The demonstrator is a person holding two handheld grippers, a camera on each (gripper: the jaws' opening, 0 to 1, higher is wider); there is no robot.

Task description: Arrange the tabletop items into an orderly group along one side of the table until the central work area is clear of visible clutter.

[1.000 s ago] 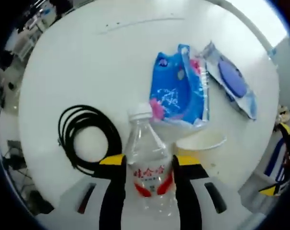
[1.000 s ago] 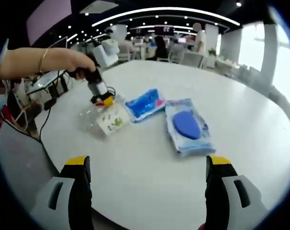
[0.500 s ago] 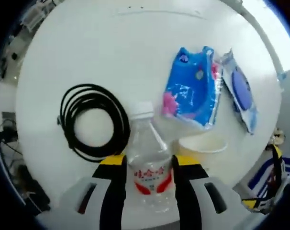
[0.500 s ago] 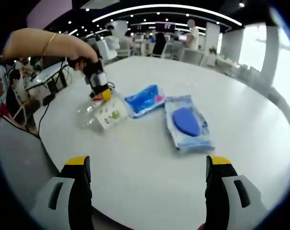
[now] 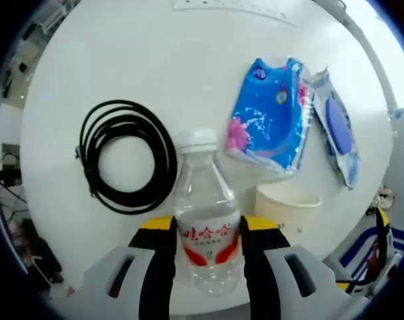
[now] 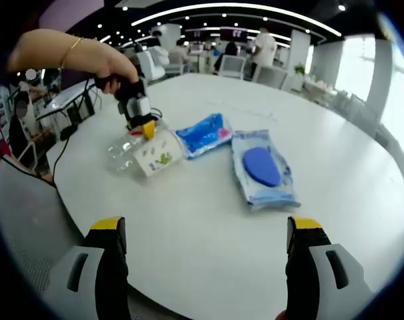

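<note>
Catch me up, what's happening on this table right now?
A person is tidying a round white table with two handheld tools. The left tool is shut on a clear water bottle, held over the table beside a paper cup and a coiled black cable. A blue tissue pack and a wet-wipes pack lie side by side. The right tool hangs open, holding nothing.

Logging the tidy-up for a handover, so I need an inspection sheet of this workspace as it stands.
Surface: round white table, bare near the right gripper.
Job's things: clear water bottle; paper cup beside it; blue tissue pack and wet-wipe pack lying side by side.
Clutter: nothing seen beyond these.
Grippers: left gripper shut on the bottle; right gripper open, holding nothing.
Cables: coiled black cable beside the bottle.
Surroundings: open office with chairs, people and ceiling lights.
</note>
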